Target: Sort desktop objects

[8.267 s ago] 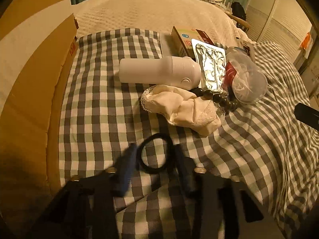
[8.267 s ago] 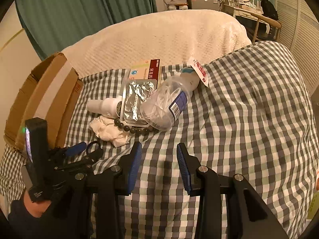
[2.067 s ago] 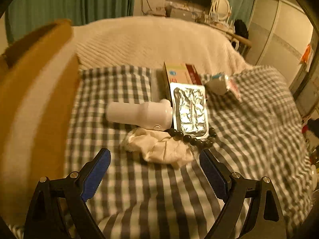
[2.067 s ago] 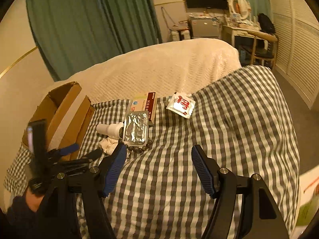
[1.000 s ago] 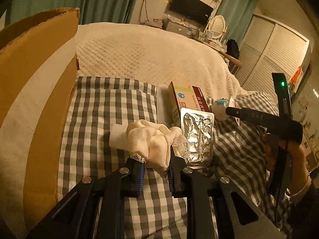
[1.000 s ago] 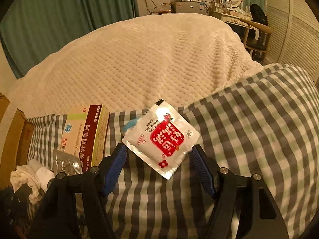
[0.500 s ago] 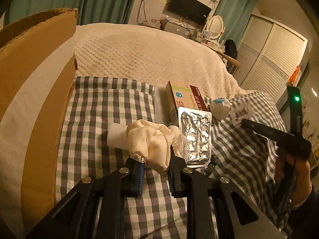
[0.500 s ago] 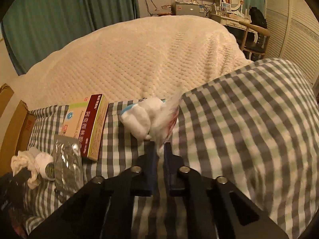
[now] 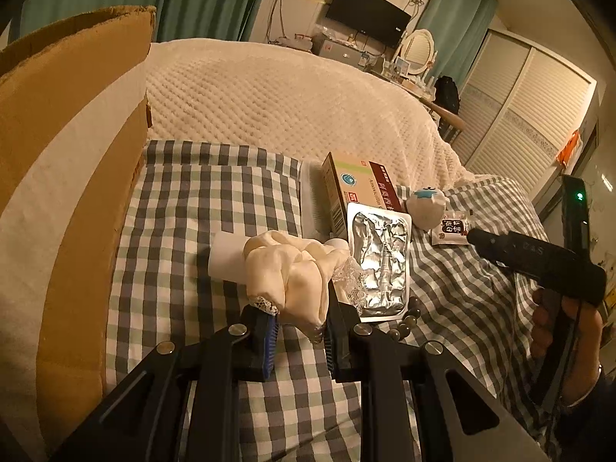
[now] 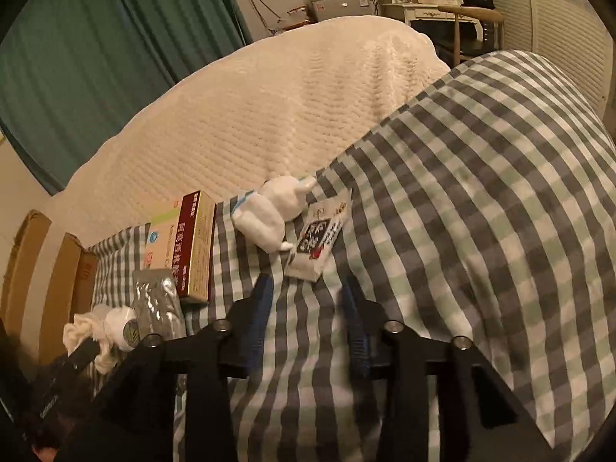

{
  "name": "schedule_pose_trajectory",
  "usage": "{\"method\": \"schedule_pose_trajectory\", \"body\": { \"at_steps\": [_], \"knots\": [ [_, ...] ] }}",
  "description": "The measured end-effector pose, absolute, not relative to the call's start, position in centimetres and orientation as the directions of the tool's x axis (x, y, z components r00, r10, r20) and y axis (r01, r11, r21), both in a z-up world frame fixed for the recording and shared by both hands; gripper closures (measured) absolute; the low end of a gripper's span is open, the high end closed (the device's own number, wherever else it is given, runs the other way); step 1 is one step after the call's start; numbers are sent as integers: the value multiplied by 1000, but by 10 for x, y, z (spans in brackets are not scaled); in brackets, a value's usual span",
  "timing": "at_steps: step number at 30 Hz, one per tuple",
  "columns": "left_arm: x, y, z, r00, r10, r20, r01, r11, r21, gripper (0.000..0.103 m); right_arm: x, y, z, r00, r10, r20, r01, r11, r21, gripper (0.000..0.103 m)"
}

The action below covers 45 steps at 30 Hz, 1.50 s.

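Cloth [image 9: 292,269] between left fingers [image 9: 269,337] (cardboard box [image 9: 69,192] beside).

One carton [image 9: 69,200], box [image 9: 356,188], blister pack [image 9: 379,265], sachet [image 10: 321,240], bottle [image 9: 227,256].

We see dim, warm amber light, perhaps from overhead; fisheye bending darkens the corners, foil [image 9: 379,265] glares, and the right gripper [image 10: 306,321] looks motion-blurred.

a soft cream cloth [image 9: 292,269] with lace trim is sitting beside a crinkled, shiny foil blister pack [image 9: 379,258]. matt checked fabric [image 9: 200,208] is lying against rough brown cardboard [image 9: 65,177], and a glossy paper sachet [image 10: 319,238] is catching light.
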<state>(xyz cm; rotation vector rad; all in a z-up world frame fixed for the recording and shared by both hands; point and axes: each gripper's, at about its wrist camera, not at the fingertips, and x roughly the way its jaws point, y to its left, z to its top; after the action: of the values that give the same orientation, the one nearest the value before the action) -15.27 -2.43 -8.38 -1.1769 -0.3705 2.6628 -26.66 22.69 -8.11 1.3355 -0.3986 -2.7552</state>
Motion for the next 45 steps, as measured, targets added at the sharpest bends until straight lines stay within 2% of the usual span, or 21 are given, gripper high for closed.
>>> {"method": "schedule_pose_trajectory", "body": {
  "at_steps": [4, 5, 7, 8, 16, 22, 27, 31, 35, 40, 43, 45],
  "knots": [
    [-153, -25, -86, -655, 289, -698, -83, -946, -314, 84, -290, 232, -89, -626, -173, -761, -81, -956, 283, 66],
    [-153, -25, -86, -654, 290, -699, -84, -946, -314, 84, -296, 236, -91, -626, -185, -757, -91, -947, 306, 68],
    [-154, -25, -86, -654, 290, -698, -84, -945, -315, 84, -305, 240, -97, -619, -174, -766, -109, -947, 303, 81],
    [-154, -25, -86, -655, 291, -698, -84, -945, -315, 84, -307, 240, -99, -617, -151, -772, -114, -954, 278, 94],
    [-148, -20, -76, -677, 307, -669, -118, -943, -312, 84, -255, 230, -63, -681, -161, -715, -44, -965, 259, 98],
    [-126, -8, -41, -726, 361, -586, -200, -925, -323, 84, -199, 206, -20, -715, -231, -660, 42, -956, 289, 99],
    [-98, -18, 9, -782, 368, -503, -232, -921, -314, 84, -156, 173, 14, -717, -280, -638, 134, -954, 267, 99],
    [-75, -53, 54, -837, 311, -449, -183, -934, -306, 84, -133, 131, 52, -714, -388, -583, 268, -920, 284, 99],
    [-59, -107, 79, -874, 138, -465, -29, -972, -234, 84, -129, 73, 78, -662, -527, -533, 411, -850, 329, 99],
    [-60, -175, 59, -832, -12, -554, 147, -968, -201, 84, -143, -7, 81, -552, -647, -526, 541, -758, 365, 99],
    [-71, -194, 41, -806, -27, -591, 184, -961, -207, 84, -150, -56, 69, -503, -661, -557, 578, -737, 352, 99],
    [-76, -200, 30, -791, -44, -610, 200, -961, -191, 75, -160, -73, 59, -488, -658, -574, 579, -736, 350, 99]
  ]
}}
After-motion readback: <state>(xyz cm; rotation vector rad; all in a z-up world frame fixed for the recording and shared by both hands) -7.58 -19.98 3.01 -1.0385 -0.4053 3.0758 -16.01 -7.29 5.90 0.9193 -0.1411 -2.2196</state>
